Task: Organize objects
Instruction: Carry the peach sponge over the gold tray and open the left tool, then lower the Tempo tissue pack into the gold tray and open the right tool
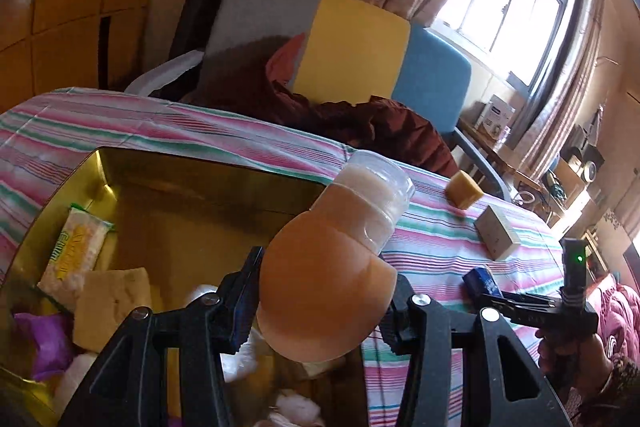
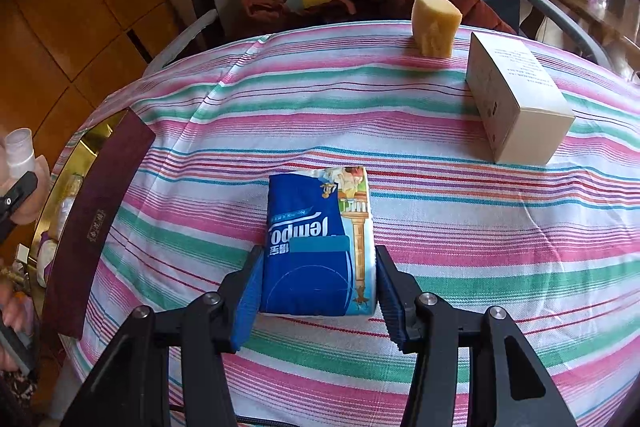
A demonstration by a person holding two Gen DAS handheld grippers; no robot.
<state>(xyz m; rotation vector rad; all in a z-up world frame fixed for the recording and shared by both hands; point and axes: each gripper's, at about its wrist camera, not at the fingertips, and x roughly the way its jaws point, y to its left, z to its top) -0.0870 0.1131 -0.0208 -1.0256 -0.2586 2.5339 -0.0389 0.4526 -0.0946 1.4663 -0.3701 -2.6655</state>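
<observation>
I have the left gripper point(image 1: 320, 303) clamped on the peach-coloured plastic bottle with the clear cap point(image 1: 332, 267), held over the gold-lined open box point(image 1: 120, 163) at the left edge of the striped tablecloth point(image 2: 440, 227). I'd lower it well inside before letting go, clear of the yellow sponge block point(image 1: 112, 303), yellow snack packet point(image 1: 76, 251) and purple wrapper point(image 1: 48, 343) already in there. My right gripper point(image 2: 318, 291) straddles the blue Tempo tissue pack point(image 2: 320, 243), left pad touching, right just beside; I'd close squarely across its width
</observation>
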